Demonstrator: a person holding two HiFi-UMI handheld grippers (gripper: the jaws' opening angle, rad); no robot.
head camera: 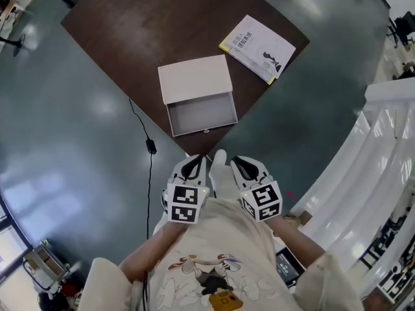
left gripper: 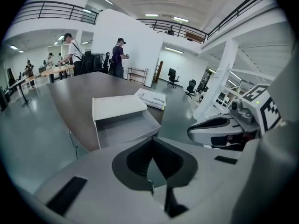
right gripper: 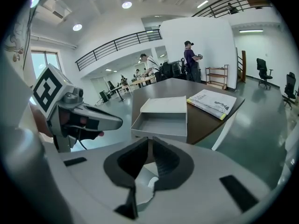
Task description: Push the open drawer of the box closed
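Note:
A white box sits on the dark brown table, and its drawer is pulled out toward me, empty, with a small knob on its front. My left gripper and right gripper hover side by side short of the table's near corner. Both are shut with nothing between the jaws. The left gripper view has the box and drawer ahead, beyond the closed left gripper. In the right gripper view the drawer lies straight ahead of the closed right gripper.
A white and yellow book lies on the table right of the box. A black cable runs down the floor left of the table. White railings stand at the right. People stand far off behind the table.

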